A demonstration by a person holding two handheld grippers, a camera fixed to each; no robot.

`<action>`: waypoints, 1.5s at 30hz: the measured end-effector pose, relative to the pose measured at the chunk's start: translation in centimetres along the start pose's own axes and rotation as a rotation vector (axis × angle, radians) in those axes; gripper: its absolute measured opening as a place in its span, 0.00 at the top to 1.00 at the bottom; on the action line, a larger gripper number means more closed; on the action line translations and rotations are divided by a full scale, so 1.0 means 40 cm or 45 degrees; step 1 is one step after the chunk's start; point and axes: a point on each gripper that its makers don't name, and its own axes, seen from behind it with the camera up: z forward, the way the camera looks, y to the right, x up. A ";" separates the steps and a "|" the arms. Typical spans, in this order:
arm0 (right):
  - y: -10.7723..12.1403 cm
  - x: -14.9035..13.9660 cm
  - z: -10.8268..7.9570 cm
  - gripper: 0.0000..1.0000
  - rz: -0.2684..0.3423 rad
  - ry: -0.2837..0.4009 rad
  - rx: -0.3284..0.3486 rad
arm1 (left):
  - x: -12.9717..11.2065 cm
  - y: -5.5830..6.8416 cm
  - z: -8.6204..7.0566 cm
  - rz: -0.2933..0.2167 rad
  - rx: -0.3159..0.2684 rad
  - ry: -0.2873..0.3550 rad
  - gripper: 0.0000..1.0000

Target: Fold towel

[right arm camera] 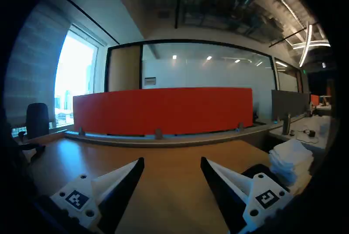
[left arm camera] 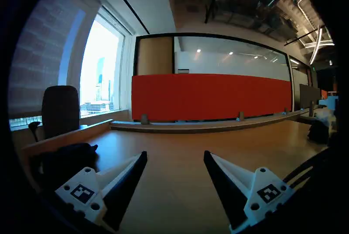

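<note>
Hovering low over a wooden desk (left arm camera: 183, 146) with 2 grippers, both spread apart and gripping nothing.
Looking along the left gripper (left arm camera: 174, 153), fingers wide, toward a red partition (left arm camera: 209, 96), with an office chair (left arm camera: 60, 109) by the window at left and a dark bundle (left arm camera: 65, 160) just beside the left finger. Looking along the right gripper (right arm camera: 171, 160), also parted over the wood, with a stack of white folded towels (right arm camera: 291, 160) lying off to the right, near the right finger, untouched.

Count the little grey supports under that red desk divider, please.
3 at the base of the red divider: left support near its left end, middle support around its centre, right support near its right end. More may be hidden.
</note>
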 end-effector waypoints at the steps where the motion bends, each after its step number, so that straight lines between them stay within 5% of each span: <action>1: 0.002 -0.008 0.003 0.00 0.003 -0.001 0.000 | 0.000 0.000 0.000 0.000 0.000 0.000 0.04; 22: 0.030 -0.127 0.029 0.00 0.020 0.002 0.018 | -0.001 0.002 -0.001 0.000 0.000 0.000 0.04; 45: 0.021 -0.142 0.008 0.00 -0.008 0.021 0.020 | -0.003 0.001 0.001 0.000 0.000 0.001 0.04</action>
